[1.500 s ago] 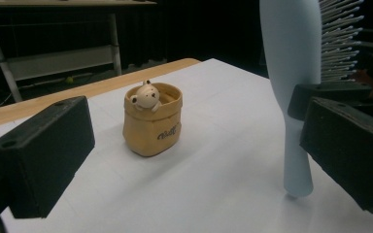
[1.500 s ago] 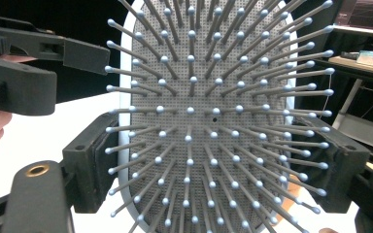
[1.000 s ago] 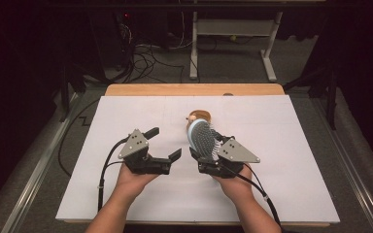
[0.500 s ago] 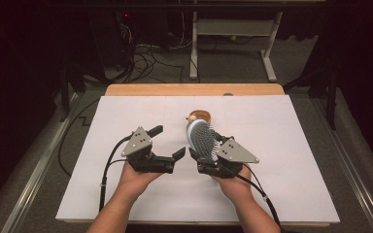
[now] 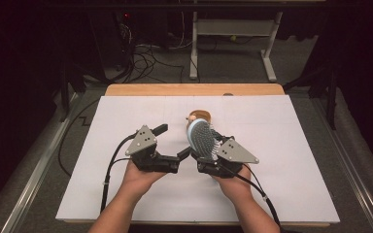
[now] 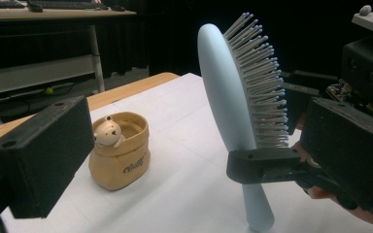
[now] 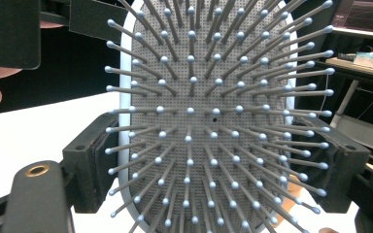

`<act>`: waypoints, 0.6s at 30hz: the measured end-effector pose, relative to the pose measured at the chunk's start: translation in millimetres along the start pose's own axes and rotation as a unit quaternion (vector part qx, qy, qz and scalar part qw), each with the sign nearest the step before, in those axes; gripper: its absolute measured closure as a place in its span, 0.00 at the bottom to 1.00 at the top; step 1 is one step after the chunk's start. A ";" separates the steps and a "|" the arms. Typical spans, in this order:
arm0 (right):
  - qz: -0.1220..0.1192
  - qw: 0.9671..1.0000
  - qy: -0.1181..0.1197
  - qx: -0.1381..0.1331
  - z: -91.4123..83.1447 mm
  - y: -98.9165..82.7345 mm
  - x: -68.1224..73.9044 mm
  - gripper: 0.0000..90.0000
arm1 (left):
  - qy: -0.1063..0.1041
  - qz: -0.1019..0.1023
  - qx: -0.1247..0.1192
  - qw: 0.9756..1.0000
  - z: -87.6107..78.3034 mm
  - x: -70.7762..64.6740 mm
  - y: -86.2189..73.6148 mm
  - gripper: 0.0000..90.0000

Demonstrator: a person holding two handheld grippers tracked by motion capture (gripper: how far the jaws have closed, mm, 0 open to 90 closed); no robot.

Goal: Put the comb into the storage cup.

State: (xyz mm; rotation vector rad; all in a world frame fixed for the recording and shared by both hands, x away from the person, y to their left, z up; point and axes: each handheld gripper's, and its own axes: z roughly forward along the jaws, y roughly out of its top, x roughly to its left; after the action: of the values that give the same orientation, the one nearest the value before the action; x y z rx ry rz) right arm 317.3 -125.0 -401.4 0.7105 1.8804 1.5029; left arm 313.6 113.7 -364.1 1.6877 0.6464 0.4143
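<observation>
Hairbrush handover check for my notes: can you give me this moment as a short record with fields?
held thing: pale blue hairbrush, upright, bristles toward the right gripper's camera
right gripper: shut on hairbrush, jaws clamp the head's two edges
left gripper: open, nothing between its jaws, beside the brush
other thing: tan bear pouch on the white sheet, behind the brush, untouched
surface: wooden table under the sheet
</observation>
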 end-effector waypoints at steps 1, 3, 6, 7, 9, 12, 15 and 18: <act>-0.001 1.000 0.000 -0.001 0.2 0.0 0.0 0.23 | 0.000 0.001 0.001 1.000 0.3 -0.5 0.8 0.00; -0.001 1.000 -0.001 -0.002 0.2 0.0 0.3 0.23 | -0.002 0.002 0.001 1.000 1.7 -1.7 2.2 0.00; -0.002 1.000 -0.001 -0.002 0.5 -0.2 0.9 0.23 | -0.003 0.004 0.003 1.000 4.4 -3.6 3.6 0.00; -0.004 1.000 0.000 -0.002 0.6 -0.3 1.1 0.23 | -0.004 0.003 0.002 1.000 5.4 -4.3 4.0 0.00; -0.005 1.000 -0.001 -0.003 0.8 -0.4 1.8 0.23 | -0.006 0.005 0.003 1.000 7.0 -5.5 5.0 0.00; -0.003 1.000 0.000 -0.004 0.7 0.0 3.1 0.23 | -0.010 0.003 0.002 1.000 9.7 -7.7 7.0 0.00; -0.006 1.000 0.003 -0.005 1.0 0.1 4.0 0.23 | -0.016 0.002 -0.002 1.000 12.1 -9.9 9.6 0.01; -0.006 1.000 0.004 -0.005 1.2 0.0 5.1 0.23 | -0.016 0.003 0.000 1.000 14.9 -10.9 11.6 0.01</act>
State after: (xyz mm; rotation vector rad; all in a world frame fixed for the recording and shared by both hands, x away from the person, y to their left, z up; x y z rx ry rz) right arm 314.8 -120.6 -402.3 0.6882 1.8788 1.5074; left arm 316.1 94.0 -355.1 1.6933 0.6184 0.3912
